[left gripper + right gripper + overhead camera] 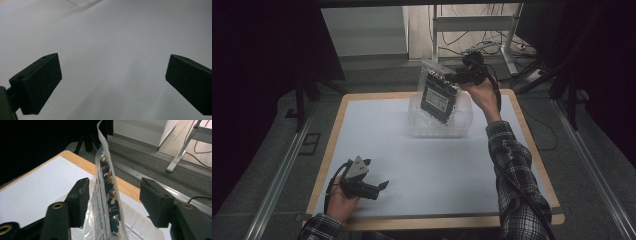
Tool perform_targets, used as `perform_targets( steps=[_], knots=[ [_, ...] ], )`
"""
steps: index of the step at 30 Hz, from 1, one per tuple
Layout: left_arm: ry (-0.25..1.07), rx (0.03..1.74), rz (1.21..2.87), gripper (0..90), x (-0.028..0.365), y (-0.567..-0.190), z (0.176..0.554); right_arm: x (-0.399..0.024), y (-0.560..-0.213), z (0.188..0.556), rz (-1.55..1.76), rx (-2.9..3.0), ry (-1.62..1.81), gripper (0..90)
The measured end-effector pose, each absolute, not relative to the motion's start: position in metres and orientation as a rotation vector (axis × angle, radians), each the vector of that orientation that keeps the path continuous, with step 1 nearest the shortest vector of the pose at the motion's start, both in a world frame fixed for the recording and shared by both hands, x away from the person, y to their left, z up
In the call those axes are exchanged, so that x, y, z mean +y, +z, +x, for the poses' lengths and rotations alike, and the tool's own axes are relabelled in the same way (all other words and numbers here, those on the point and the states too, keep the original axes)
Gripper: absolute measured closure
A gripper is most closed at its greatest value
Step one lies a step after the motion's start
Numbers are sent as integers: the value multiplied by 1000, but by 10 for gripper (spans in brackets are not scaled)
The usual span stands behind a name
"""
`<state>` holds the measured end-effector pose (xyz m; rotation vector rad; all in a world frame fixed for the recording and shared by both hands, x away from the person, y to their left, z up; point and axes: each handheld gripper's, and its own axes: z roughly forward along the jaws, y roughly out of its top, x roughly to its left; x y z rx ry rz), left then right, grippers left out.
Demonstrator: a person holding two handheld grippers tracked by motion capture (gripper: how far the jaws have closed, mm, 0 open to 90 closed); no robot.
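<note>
A clear plastic bag point(439, 95) with dark contents and a printed label stands tilted, its lower end inside a clear plastic container point(464, 127) at the table's far side. My right gripper point(456, 76) is at the bag's upper corner. In the right gripper view the bag point(107, 195) rises between the jaws of my right gripper point(115, 200): the left jaw touches it, the right jaw stands well off, so the gripper is open. My left gripper point(374, 175) rests near the front left, open and with nothing in it point(112, 82).
The table has a white top point(412, 165) and a wooden rim. Beyond its far edge lie grey floor, a metal rail point(155, 185), white desk legs and cables point(492, 45). The container's rim point(147, 230) sits just below my right jaws.
</note>
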<state>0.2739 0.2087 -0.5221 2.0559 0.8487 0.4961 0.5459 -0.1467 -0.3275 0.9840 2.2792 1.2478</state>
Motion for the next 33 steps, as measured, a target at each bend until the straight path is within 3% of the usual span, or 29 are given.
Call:
perform_targets(
  steps=[10,33],
  knots=[
    [492,851,2068,9,207,-521,273,-150,-328,535,962,2302,1252,284],
    [454,856,2033,15,209,-520,273,-159,-325,511,876,2326,1225,127]
  ],
)
